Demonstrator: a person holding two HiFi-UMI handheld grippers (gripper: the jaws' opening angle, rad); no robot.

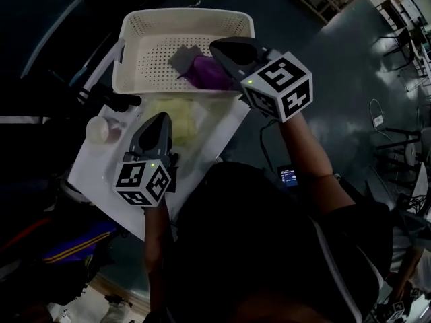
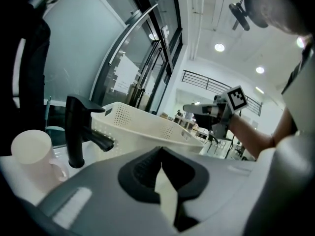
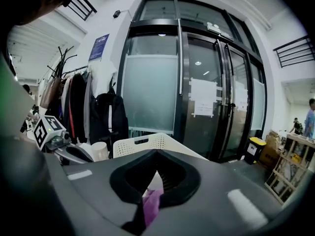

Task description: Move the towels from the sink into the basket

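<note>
Sink [image 1: 94, 170]: white, rectangular, lying on a slant at lower left of the head view. Its far end touches the basket.

Basket [image 1: 145, 19]: white, perforated, with handle slots. It stands just beyond the sink, at the top of the view.

Right gripper [image 1: 215, 46]: held over the basket's right half, nose pointing into it. Jaws are closed together. Purple cloth shows through the slit beneath them; cannot tell whether any of it is pinched.

Left gripper [image 1: 160, 117]: over the sink, nose toward the basket. Jaws meet at the tip. A pale strip shows through the slit below them; cannot tell what it is.

Yellow-green towel [image 1: 182, 110]: crumpled in the sink, just beyond the left gripper and near the basket wall.

Purple towel [image 1: 204, 74]: inside the basket, against its near wall, directly under the right gripper.

Grey towel [image 1: 184, 58]: also inside the basket, touching the purple towel on its left.

Faucet [image 1: 116, 101]: black, at the sink's left edge beside the basket corner.

Cup [image 1: 101, 128]: pale, upright, just beside the faucet.
</note>
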